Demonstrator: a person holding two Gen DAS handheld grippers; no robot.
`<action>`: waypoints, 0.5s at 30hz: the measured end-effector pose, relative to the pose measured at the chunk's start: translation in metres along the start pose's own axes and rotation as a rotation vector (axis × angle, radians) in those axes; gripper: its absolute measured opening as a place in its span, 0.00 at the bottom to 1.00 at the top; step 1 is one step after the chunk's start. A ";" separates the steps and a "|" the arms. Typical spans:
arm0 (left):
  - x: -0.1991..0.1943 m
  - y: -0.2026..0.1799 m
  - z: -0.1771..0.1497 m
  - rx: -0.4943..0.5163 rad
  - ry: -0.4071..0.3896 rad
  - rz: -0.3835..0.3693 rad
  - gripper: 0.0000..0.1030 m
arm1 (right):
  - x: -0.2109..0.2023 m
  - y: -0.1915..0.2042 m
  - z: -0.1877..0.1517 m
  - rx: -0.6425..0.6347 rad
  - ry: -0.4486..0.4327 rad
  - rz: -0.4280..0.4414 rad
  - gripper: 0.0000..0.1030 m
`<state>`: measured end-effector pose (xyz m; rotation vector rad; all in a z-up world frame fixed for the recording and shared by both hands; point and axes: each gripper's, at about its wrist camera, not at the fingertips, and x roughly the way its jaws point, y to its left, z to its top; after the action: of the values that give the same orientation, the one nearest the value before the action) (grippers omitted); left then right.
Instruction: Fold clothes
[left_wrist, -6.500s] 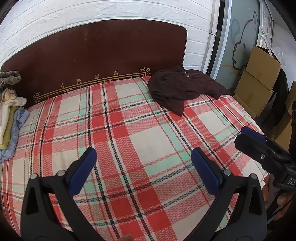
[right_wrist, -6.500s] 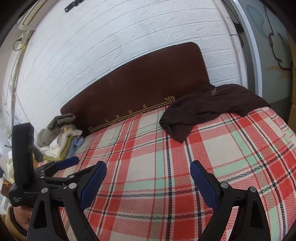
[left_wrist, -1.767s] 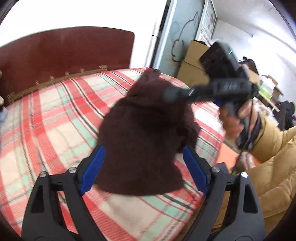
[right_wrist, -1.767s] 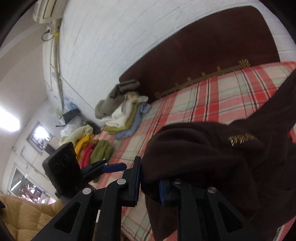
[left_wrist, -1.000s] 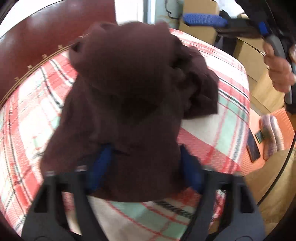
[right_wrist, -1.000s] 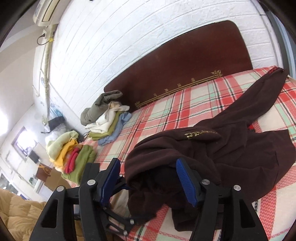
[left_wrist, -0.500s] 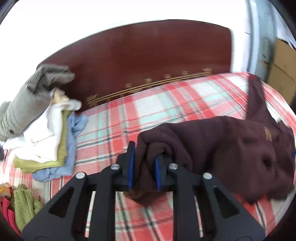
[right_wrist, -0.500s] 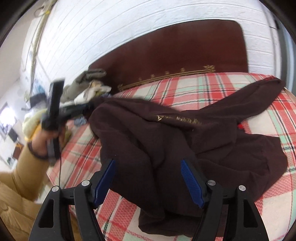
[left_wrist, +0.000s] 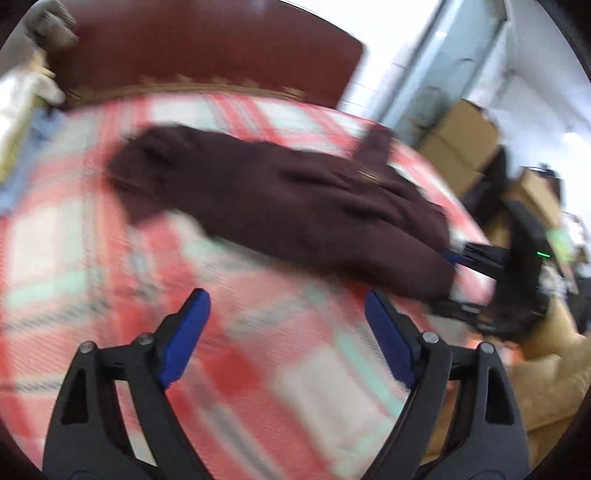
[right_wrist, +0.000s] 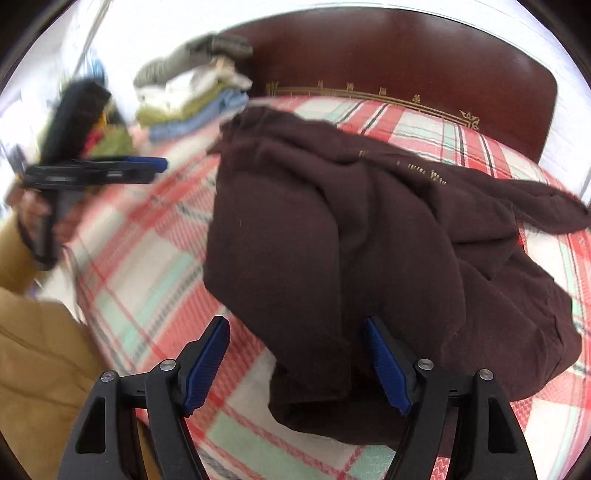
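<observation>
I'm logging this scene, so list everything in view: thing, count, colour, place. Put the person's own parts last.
brown garment: one, dark brown, crumpled on the bed, in front of the right tongs
bed cover: one, red, white and mint plaid, under the garment
headboard: one, dark brown with gold trim, at the bed's far end
clothes pile: one, grey, white, olive and blue, beside the headboard
cardboard boxes: several, tan, beyond the bed
left tongs: black with blue pads, open, empty
right tongs: black with blue pads, open over the garment's near edge

Dark brown soft knit garment (right_wrist: 332, 236) lies crumpled and unfolded on my red-and-green plaid bedspread (right_wrist: 147, 266), bunched in thick folds, gold lettering (right_wrist: 421, 171) near top, one sleeve trailing right toward the edge.
</observation>
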<state>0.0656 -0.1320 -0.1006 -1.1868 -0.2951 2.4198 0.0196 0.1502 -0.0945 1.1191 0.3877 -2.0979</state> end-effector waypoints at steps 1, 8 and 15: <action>0.007 -0.010 -0.005 0.015 0.019 -0.035 0.84 | 0.003 0.002 0.000 -0.010 0.006 -0.013 0.46; 0.025 -0.035 0.003 -0.008 -0.005 -0.263 0.84 | -0.016 0.036 0.033 -0.005 -0.116 0.233 0.05; -0.023 0.004 0.008 -0.088 -0.114 -0.289 0.93 | 0.006 0.075 0.052 -0.044 -0.121 0.473 0.06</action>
<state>0.0707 -0.1459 -0.0809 -0.9674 -0.5717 2.2426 0.0396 0.0661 -0.0639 0.9424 0.0958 -1.7181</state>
